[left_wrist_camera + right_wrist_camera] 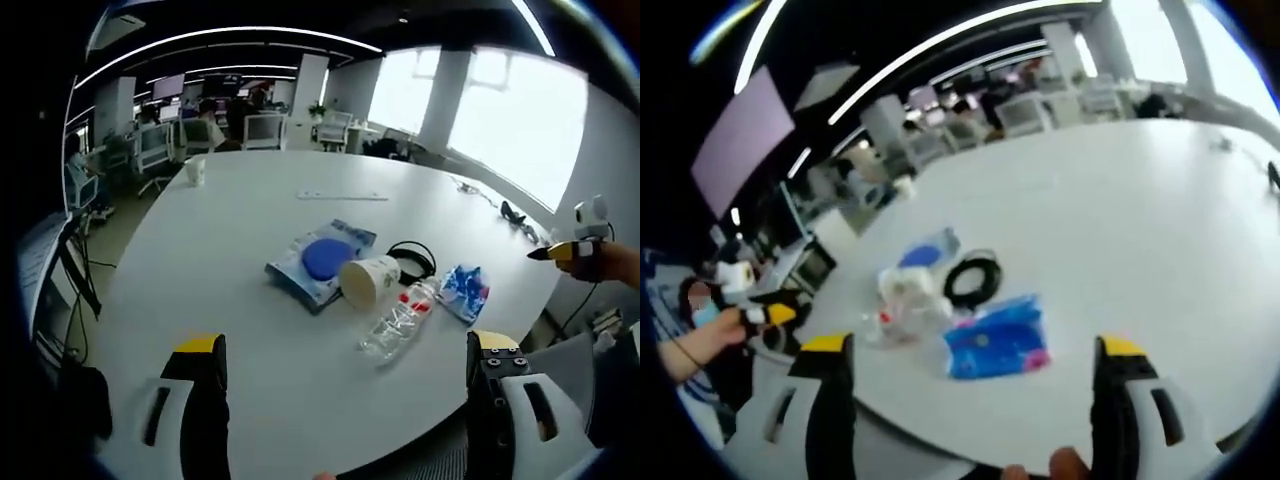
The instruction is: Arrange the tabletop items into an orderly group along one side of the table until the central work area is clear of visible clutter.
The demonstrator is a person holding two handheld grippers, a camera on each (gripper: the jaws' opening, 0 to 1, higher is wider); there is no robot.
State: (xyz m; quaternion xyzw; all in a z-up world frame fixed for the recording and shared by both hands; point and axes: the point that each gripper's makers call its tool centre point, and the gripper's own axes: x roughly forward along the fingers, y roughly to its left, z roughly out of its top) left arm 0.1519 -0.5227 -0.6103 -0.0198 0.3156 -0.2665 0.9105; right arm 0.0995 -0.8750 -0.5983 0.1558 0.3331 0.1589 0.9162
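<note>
In the left gripper view, I saw my left gripper (345,375) gaping over a round white table (230,260) in an open office; the clear plastic bottle (398,321) lay mid-table, cap toward the black cable coil (412,259).

In the right gripper view, my right gripper (973,382) gaped above a blue tissue pack (995,338).

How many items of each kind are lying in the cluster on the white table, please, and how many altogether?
Blue packets: 2, one with a round blue lid, one tissue pack
Paper cups: 1, on its side
Clear plastic bottles: 1, lying down
Black cable coils: 1
Total: 5
A further cup stands apart at the far edge of the table.
</note>
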